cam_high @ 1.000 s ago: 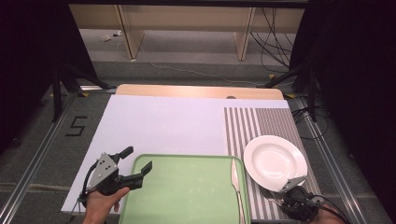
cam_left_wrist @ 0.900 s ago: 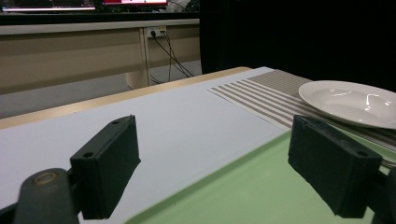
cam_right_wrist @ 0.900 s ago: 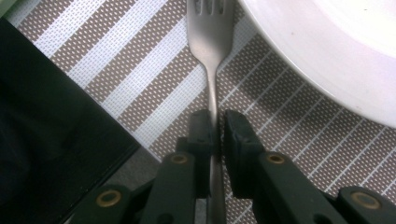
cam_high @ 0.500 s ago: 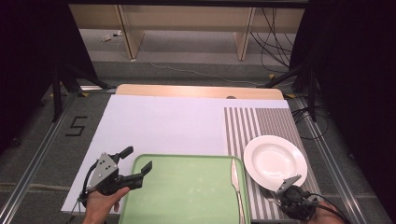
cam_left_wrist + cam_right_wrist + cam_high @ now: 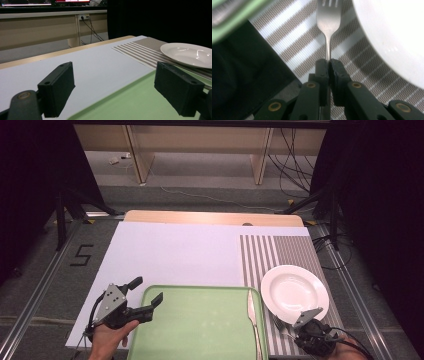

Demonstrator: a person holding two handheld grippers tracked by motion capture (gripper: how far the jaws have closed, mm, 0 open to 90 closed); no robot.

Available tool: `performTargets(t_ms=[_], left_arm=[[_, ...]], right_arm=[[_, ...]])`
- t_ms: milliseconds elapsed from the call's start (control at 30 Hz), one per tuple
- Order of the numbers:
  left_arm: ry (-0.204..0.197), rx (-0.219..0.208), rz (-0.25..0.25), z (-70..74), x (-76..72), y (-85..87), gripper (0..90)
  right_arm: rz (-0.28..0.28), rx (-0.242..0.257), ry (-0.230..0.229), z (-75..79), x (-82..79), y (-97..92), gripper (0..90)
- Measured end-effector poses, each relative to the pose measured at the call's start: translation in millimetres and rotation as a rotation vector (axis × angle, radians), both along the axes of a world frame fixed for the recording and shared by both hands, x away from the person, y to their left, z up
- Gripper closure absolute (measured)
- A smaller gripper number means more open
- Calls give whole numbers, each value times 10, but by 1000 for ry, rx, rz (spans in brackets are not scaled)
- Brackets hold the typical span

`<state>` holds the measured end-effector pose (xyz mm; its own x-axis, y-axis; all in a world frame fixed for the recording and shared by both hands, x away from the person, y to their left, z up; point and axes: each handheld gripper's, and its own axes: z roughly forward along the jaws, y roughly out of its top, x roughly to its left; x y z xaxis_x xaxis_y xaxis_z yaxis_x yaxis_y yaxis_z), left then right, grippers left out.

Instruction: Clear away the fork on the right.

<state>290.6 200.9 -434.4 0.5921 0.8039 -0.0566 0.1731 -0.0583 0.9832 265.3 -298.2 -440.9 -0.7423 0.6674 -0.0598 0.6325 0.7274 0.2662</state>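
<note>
Nearest us, our right tool [image 5: 328,65] has its black jaws pinched tight on the slim steel fork [image 5: 328,22] handle, over the striped woven mat [image 5: 294,45], beside the round white plate [image 5: 294,293]; our left tool [image 5: 142,296] gapes wide and empty at the smooth green tray [image 5: 200,330]'s corner.

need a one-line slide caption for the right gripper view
Right gripper shut on a fork handle, the fork lying over a striped placemat beside a white plate.
</note>
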Motion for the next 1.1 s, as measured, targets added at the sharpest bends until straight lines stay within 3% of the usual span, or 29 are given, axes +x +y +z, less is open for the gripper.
performTargets(t_ms=[100,233,500,567,667,1100], left_arm=[[1,-2,2,-1,-1,0,160],[0,-2,2,-1,-1,0,160],[2,-3,6,-4,1,2,160],[1,-2,5,-3,2,2,160],[-1,-2,4,-2,0,3,160],[0,-4,5,-2,-1,6,160]], right_arm=[[-25,62,-5,30,1,34,857],[16,157,-31,98,28,50,857],[-17,254,-39,175,75,201,857],[2,318,-39,203,104,210,857],[3,371,-58,242,126,260,857],[22,456,-57,325,236,553,857]])
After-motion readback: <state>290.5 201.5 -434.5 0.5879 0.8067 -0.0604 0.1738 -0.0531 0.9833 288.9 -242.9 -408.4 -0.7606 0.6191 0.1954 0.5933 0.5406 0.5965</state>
